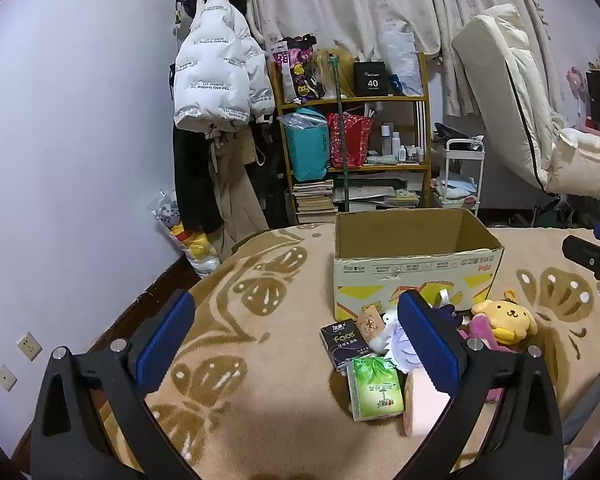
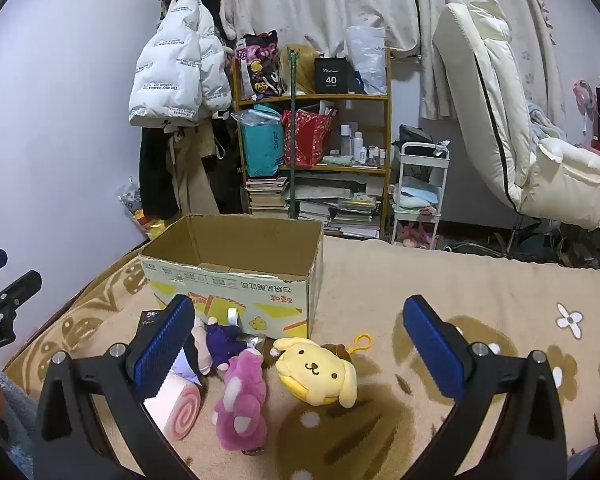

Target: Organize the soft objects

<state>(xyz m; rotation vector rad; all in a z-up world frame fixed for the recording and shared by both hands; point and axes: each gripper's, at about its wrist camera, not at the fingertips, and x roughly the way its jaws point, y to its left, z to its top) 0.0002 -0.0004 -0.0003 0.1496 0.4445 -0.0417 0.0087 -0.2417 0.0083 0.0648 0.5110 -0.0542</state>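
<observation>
- Here the blanket (image 2: 440, 280), tan with brown flower shapes, carries everything; its far edge meets the room's clutter, its left edge runs along the wall.
- The cardboard box (image 2: 236, 276) stands upright and open-topped near the far edge, toward the left; it looks empty from what shows, probably set there as the bin for the soft things.
- The left gripper (image 1: 300, 344) hangs over the blanket left of the pile, its blue pads spread wide with nothing between them; only bare blanket shows in the gap.
- The right gripper (image 2: 300, 348) points down at the pile, jaws likewise wide apart and empty, the toys framed between its fingers, likely lining up a first pick.
- The yellow dog plush (image 2: 318, 372) lies face up just in front of the box's right corner, its keyring loop toward the box.
- The pink plush (image 2: 242, 396) lies just left of it, a purple plush (image 2: 224, 340) behind.
- The pink swirl cushion (image 2: 180, 408) sits nearest the near edge.
- The green tissue pack (image 1: 376, 390) and dark tissue pack (image 1: 342, 340) lie at the pile's left side.
</observation>
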